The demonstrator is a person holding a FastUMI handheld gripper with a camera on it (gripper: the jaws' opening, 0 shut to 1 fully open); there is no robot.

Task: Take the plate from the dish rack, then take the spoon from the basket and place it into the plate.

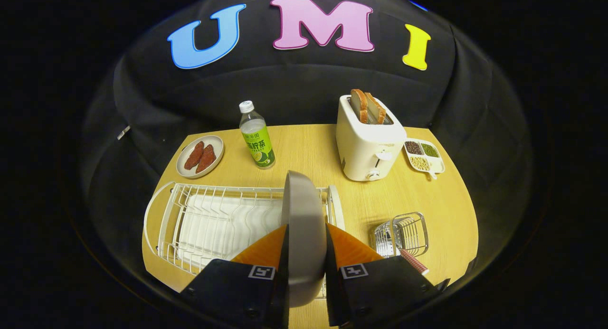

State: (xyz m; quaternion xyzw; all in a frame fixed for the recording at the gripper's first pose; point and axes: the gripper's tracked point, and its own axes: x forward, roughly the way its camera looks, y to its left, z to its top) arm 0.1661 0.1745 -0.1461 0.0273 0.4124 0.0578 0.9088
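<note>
Upright and edge-on, the plate (304, 234) stands clamped between the two fingers of the tongs (306, 246), one finger pressing on each face. Its rim rises ahead of the fingertips and over the right end of the dish rack (190, 220). Whether its lower edge sits in the rack's wires or hangs just above them cannot be told, since the fingers hide it.

Taking the rack as the landmark, the wire basket (403, 234) sits on the worktop (427, 201) just to its right, across a strip of bare wood. The spoon (412, 261) leans out of the basket, its checked handle slanting toward the right finger; that long axis runs from the basket's inside out and back toward the tongs. Behind the rack stand a bottle (256, 136) and a small dish of red food (200, 156). Behind and to the right of the rack are a toaster (368, 141) with bread in it and a divided tray of beans (424, 155).

By the look of it, the plate step is under way and the spoon is untouched. The plate likely needs to tip flat onto open wood right of the rack, near the basket, before the tongs can let go and turn right for the handle.
</note>
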